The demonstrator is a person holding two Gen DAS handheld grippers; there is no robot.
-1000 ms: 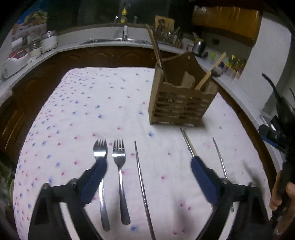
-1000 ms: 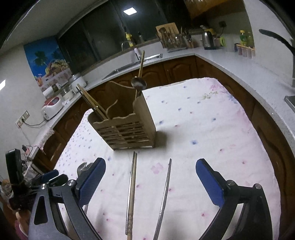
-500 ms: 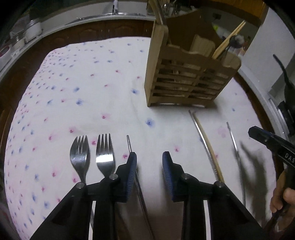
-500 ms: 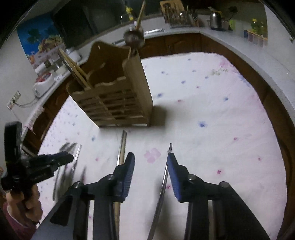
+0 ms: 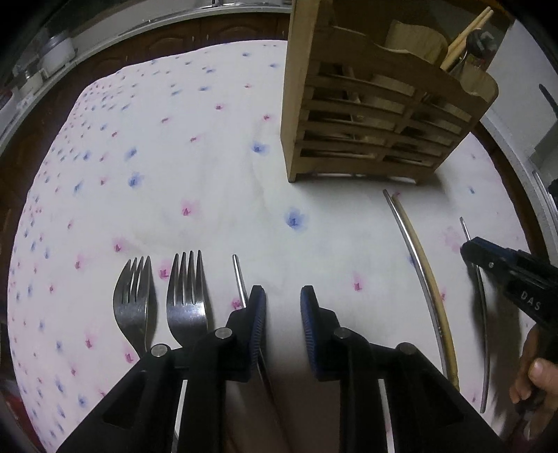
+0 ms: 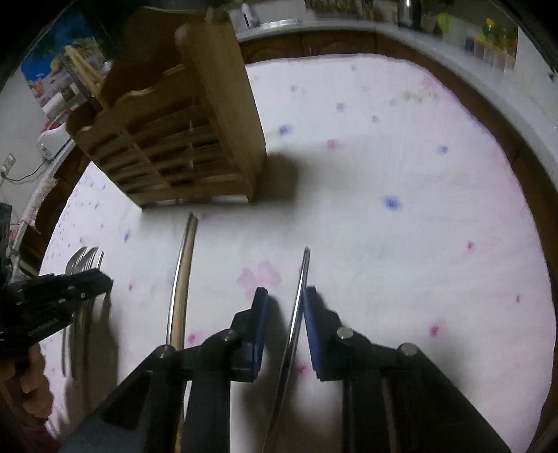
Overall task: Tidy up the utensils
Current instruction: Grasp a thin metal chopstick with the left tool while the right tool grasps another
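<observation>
Two forks (image 5: pixel 134 296) (image 5: pixel 186 292) lie side by side on the cloth. A thin metal chopstick (image 5: pixel 239 277) lies right of them, against the left finger of my left gripper (image 5: pixel 283 299), whose jaws are partly open, with the stick passing under that finger. A metal and a wooden chopstick (image 5: pixel 423 275) lie to the right. My right gripper (image 6: pixel 285 299) stands partly open around another metal chopstick (image 6: pixel 302 275), which runs between the jaws close to the right pad. The wooden utensil caddy (image 5: pixel 376 115) stands behind.
The caddy also shows in the right wrist view (image 6: pixel 181 125), with chopsticks and a ladle in it. The flowered cloth (image 5: pixel 174 156) covers the table. A kitchen counter (image 6: pixel 348 24) with jars rings the table. Each gripper shows in the other's view.
Both grippers have come lower and closer to the cloth. Their jaws, wide a second ago, narrowed half a second ago and stand about the same now.
</observation>
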